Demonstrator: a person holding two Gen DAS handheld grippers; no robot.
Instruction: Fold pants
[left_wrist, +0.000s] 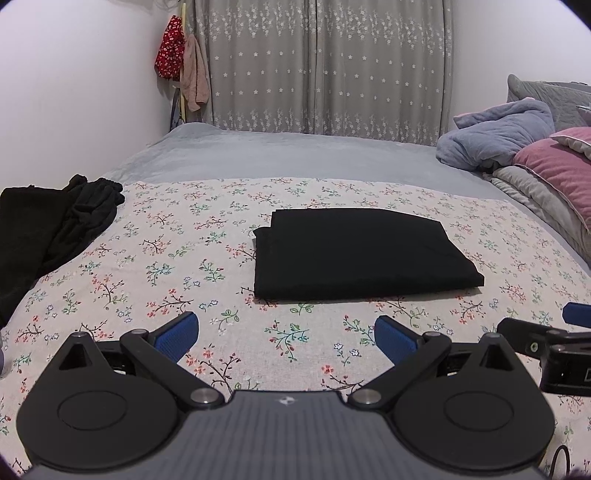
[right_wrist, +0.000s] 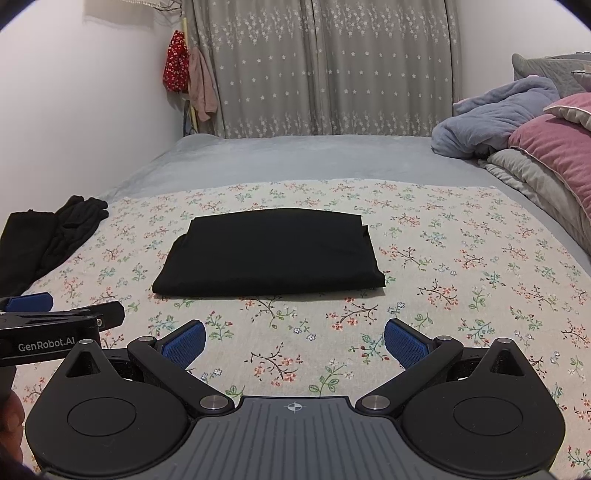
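Note:
Black pants (left_wrist: 358, 253) lie folded into a flat rectangle on the floral sheet (left_wrist: 184, 258) in the middle of the bed; they also show in the right wrist view (right_wrist: 271, 253). My left gripper (left_wrist: 286, 338) is open and empty, hovering over the sheet just in front of the pants. My right gripper (right_wrist: 294, 341) is open and empty, also just short of the pants' near edge. The right gripper shows at the right edge of the left wrist view (left_wrist: 546, 332). The left gripper shows at the left edge of the right wrist view (right_wrist: 55, 314).
A crumpled pile of black clothes (left_wrist: 48, 225) lies at the left edge of the bed (right_wrist: 44, 240). Pillows and a blue blanket (left_wrist: 502, 133) are heaped at the right. Grey curtains (left_wrist: 325, 66) and hanging clothes (left_wrist: 181, 62) stand behind the bed.

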